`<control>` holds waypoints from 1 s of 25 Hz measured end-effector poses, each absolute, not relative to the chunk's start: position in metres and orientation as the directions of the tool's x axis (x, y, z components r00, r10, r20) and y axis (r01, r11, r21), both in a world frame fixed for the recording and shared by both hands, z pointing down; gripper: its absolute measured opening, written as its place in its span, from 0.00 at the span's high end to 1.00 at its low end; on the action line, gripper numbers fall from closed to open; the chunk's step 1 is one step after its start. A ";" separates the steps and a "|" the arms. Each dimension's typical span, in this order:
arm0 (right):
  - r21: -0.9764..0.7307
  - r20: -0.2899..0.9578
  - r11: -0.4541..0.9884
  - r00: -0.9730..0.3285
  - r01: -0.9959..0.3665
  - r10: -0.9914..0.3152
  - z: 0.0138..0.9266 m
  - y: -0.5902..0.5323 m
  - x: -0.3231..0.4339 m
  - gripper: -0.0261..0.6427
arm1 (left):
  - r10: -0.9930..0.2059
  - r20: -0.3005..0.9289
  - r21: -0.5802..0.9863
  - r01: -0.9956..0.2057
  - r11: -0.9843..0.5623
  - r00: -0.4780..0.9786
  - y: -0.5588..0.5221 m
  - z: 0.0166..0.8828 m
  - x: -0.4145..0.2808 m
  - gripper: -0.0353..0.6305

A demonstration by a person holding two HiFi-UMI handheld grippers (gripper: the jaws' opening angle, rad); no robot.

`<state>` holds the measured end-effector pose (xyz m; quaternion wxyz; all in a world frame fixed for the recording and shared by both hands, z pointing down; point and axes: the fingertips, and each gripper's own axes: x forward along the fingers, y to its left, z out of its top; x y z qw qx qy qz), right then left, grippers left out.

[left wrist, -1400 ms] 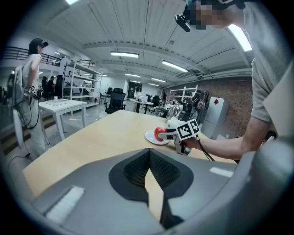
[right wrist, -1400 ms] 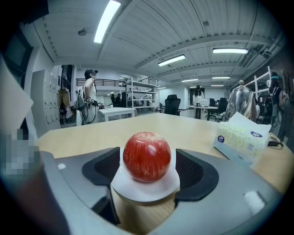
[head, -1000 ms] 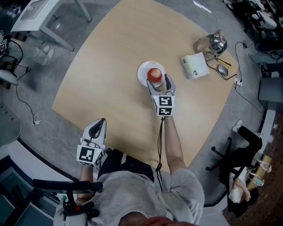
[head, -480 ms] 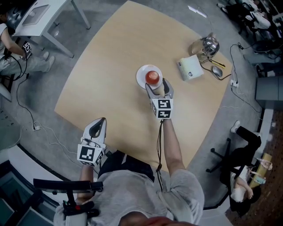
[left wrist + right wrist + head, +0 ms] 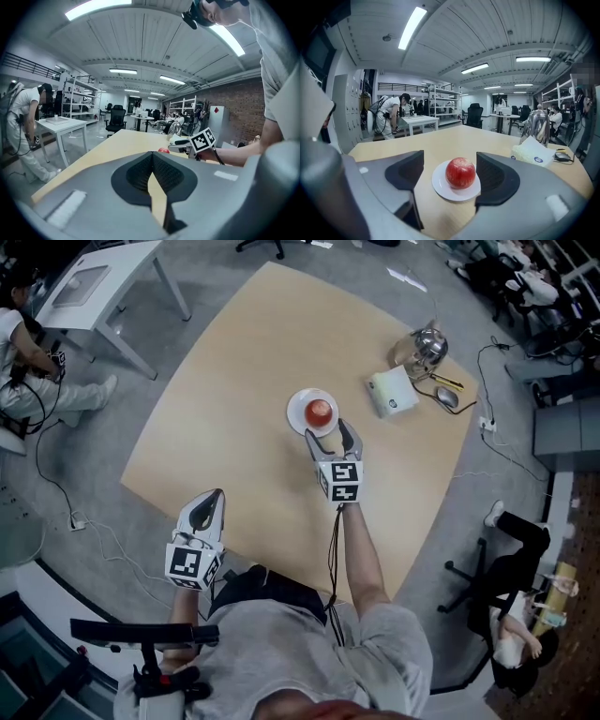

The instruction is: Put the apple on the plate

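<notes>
A red apple [image 5: 320, 411] rests on a small white plate [image 5: 300, 409] in the middle of the tan table [image 5: 234, 381]. My right gripper [image 5: 335, 434] hovers just on the near side of the plate; its jaws are wide apart and closing slightly, with nothing between them. In the right gripper view the apple [image 5: 460, 172] sits on the plate [image 5: 440, 186] ahead of the pads. My left gripper [image 5: 210, 501] is shut and empty over the table's near edge. The left gripper view shows the apple [image 5: 162, 150] and right gripper [image 5: 187, 143] far off.
A white tissue box [image 5: 392, 392], a metal kettle [image 5: 424, 348] and a computer mouse [image 5: 447, 397] stand at the table's far right. A white side table [image 5: 94, 282] and a person [image 5: 23, 362] are on the left. An office chair [image 5: 497, 559] is at the right.
My right gripper has drawn back from the apple and lifted; the apple stays on the plate. The left gripper has risen a little, still shut.
</notes>
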<state>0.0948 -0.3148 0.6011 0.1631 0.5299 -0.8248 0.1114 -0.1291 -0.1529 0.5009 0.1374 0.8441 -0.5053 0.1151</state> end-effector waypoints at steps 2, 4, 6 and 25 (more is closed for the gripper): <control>-0.010 0.383 0.410 -0.382 -0.912 -0.841 0.595 -0.310 0.097 0.44 | -0.825 0.324 0.110 -0.885 -0.453 0.463 -0.153 0.497 -0.129 0.92; -0.014 0.380 0.406 -0.381 -0.914 -0.843 0.590 -0.305 0.099 0.45 | -0.829 0.315 0.106 -0.885 -0.452 0.462 -0.152 0.493 -0.129 0.92; -0.021 0.375 0.403 -0.381 -0.915 -0.845 0.583 -0.299 0.101 0.47 | -0.833 0.307 0.103 -0.886 -0.451 0.460 -0.151 0.488 -0.130 0.92; -0.043 0.283 0.394 -0.389 -0.918 -0.877 0.516 -0.218 0.091 0.65 | -0.856 0.237 0.085 -0.888 -0.453 0.459 -0.115 0.458 -0.146 0.92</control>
